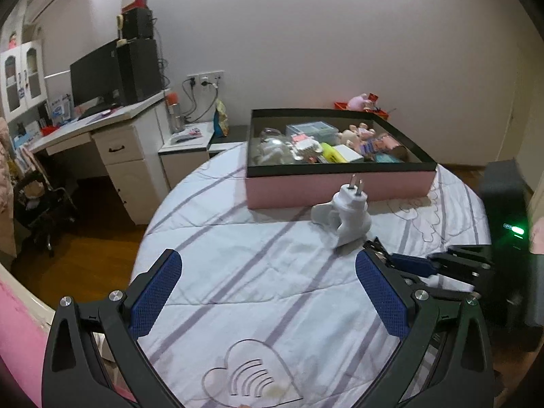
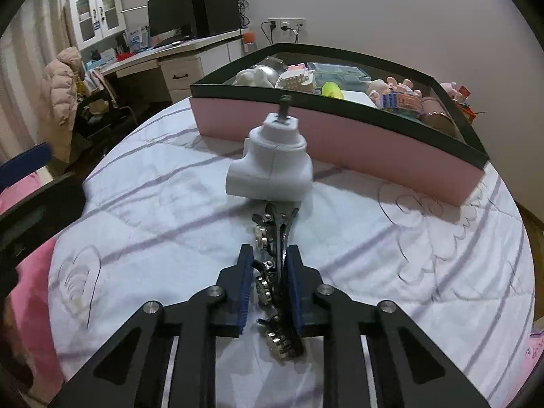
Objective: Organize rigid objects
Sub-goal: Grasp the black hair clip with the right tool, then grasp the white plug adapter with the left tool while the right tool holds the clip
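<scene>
Through the left wrist camera we see our left gripper point(image 1: 268, 270) with its blue-padded fingers point(image 1: 154, 297) spread wide and holding nothing, hovering above the white quilt with lilac stripes and a stitched heart point(image 1: 238, 272) that covers the bed. Ahead and to the right, a white plastic pipe tee fitting with a metal stud at its top point(image 1: 348, 216) stands tilted near the pink-sided, black-rimmed storage box point(image 1: 340, 188), which is filled with small toys and packets. Our right gripper point(image 1: 438, 265) enters from the right edge, just behind the fitting. A white desk with a black monitor point(image 1: 102, 115) stands against the wall to the left. From the right wrist camera, our right gripper point(image 2: 270, 255) has its blue-padded fingers point(image 2: 245, 289) clenched on a pair of metal locking pliers point(image 2: 273, 278), whose nose runs forward to the underside of the white fitting point(image 2: 272, 166) and carries it just above the quilt point(image 2: 374, 272). The fitting sits close before the pink wall of the box point(image 2: 374, 142), outside it. The dark, blurred edge of our left gripper point(image 2: 30, 204) shows at the far left, well apart from the fitting.
</scene>
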A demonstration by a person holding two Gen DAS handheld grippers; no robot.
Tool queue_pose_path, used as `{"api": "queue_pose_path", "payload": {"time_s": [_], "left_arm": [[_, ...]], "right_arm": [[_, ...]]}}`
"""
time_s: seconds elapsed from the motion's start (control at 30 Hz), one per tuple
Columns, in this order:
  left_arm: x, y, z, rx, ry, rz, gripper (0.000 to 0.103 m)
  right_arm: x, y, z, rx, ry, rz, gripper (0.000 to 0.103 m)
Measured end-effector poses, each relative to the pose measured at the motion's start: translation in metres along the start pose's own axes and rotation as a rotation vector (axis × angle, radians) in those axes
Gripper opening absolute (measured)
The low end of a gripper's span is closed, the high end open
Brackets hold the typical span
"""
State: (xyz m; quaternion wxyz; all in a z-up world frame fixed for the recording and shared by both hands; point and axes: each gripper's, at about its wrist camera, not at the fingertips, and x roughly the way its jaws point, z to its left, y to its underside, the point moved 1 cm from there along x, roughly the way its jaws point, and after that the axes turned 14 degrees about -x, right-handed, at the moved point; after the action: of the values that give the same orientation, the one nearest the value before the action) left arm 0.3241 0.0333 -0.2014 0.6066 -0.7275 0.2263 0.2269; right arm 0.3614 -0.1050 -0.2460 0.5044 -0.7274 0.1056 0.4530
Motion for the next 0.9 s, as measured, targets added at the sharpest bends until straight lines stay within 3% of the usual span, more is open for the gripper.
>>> {"api": "queue_pose_path", "payload": {"time_s": [0.1, 0.27, 0.37, 0.57, 0.83, 0.9], "left_arm": [[0.009, 0.001, -0.014, 0.015, 0.025, 0.022, 0.103], [0.031, 0.002, -0.044, 0.034, 0.064, 0.072, 0.103], [0.047, -0.001, -0.064, 0.039, 0.085, 0.100, 0.103], [0.085, -0.012, -0.084, 0.010, 0.029, 0.159, 0.103], [0.122, -0.016, -0.077, -0.061, -0.030, 0.228, 0.102], [0.127, -0.015, -0.079, -0.052, -0.043, 0.228, 0.096]], "right_arm": [[-0.012, 0.016, -0.007, 0.019, -0.002, -0.001, 0.020], [-0.024, 0.035, -0.040, 0.090, 0.105, 0.011, 0.020], [-0.021, 0.036, -0.062, 0.142, 0.107, 0.001, 0.020], [-0.008, 0.023, -0.088, 0.168, 0.100, 0.004, 0.020], [0.002, 0.015, -0.101, 0.179, 0.060, -0.007, 0.020], [0.004, 0.013, -0.102, 0.176, 0.055, -0.006, 0.020]]}}
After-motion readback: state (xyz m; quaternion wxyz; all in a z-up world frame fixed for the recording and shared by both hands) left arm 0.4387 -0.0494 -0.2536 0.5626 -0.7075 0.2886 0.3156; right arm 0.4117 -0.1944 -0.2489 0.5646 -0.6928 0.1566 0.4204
